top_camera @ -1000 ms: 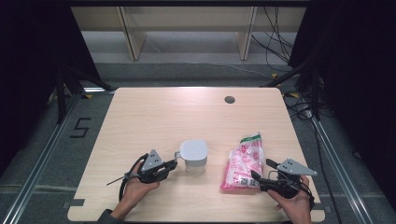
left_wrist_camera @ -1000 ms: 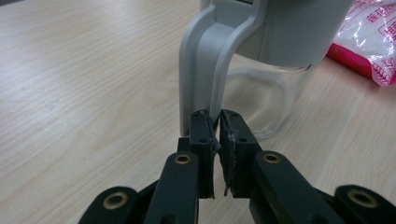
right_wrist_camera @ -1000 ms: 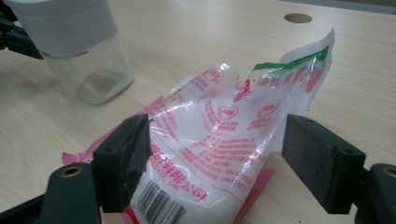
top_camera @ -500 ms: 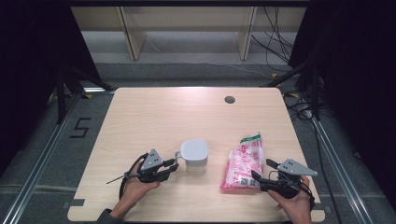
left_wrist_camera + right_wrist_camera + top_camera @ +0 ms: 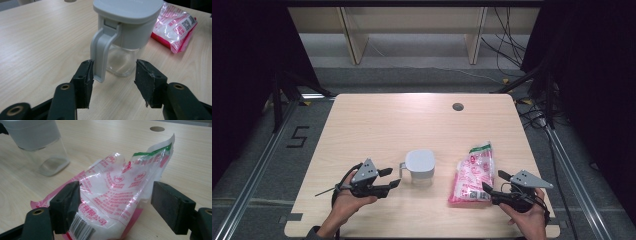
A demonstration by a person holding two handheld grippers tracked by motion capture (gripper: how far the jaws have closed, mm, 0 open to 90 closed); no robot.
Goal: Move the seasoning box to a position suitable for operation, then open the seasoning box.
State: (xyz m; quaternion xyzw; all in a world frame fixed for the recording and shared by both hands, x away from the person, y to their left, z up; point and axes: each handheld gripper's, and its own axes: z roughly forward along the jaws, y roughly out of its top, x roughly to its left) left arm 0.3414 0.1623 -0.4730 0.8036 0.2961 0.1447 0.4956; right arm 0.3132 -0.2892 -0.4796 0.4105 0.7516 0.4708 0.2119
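A clear jar with a grey lid (image 5: pixel 419 165) stands at the middle of the table, its grey handle (image 5: pixel 101 57) turned toward my left gripper (image 5: pixel 390 178). The left gripper's jaws have just been opening. They now stand apart in the left gripper view (image 5: pixel 113 72), with the lower end of the handle between them, close beside the left pad (image 5: pixel 86 80). A pink and white plastic bag (image 5: pixel 472 172) of white grains lies to the jar's right. My right gripper (image 5: pixel 493 181) is open, its jaws spread on either side of the bag's near end (image 5: pixel 120 192).
The wooden table (image 5: pixel 377 125) has a round cable hole (image 5: pixel 457 106) at the back right. Behind the table stand wooden shelf legs (image 5: pixel 352 40), and cables (image 5: pixel 512 45) lie on the floor at the right. A person's hands hold both grippers at the front edge.
The left gripper's jaws have spread apart from the jar's handle and the hand has lifted a little. The right gripper, the bag and the jar stay where they were.
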